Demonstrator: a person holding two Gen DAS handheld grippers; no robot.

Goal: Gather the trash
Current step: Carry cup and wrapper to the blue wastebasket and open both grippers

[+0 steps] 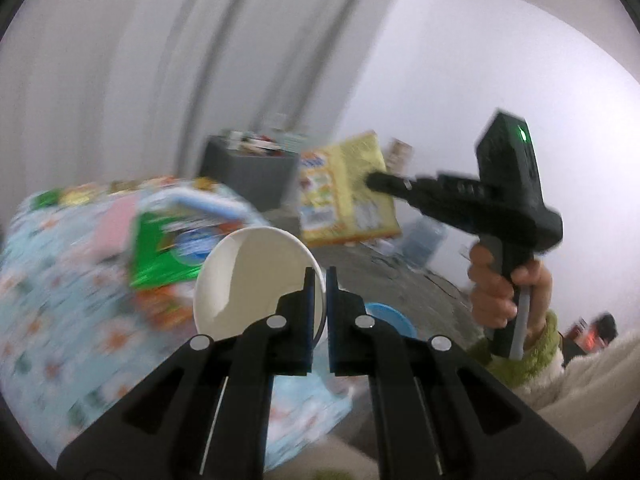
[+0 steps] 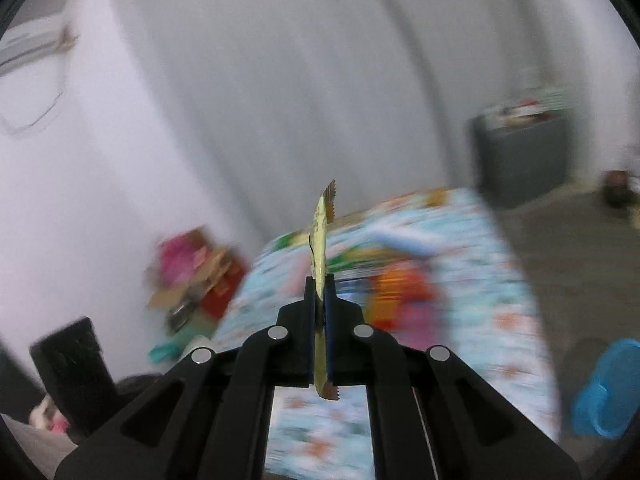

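In the left wrist view, my left gripper (image 1: 319, 280) is shut on the rim of a white paper cup (image 1: 256, 280), held in the air with its mouth facing the camera. My right gripper (image 1: 370, 181) shows at the right of that view, raised in a hand. In the right wrist view, my right gripper (image 2: 319, 284) is shut on a thin yellow-green wrapper (image 2: 320, 240) that stands edge-on between the pads. Both views are motion-blurred.
A table with a light blue patterned cloth (image 1: 60, 300) holds colourful packets (image 1: 168, 248). A blue bin (image 2: 608, 388) stands on the grey floor, also in the left wrist view (image 1: 390, 316). A grey box (image 2: 524, 156) of items and a yellow package (image 1: 344, 192) stand near the white curtain.
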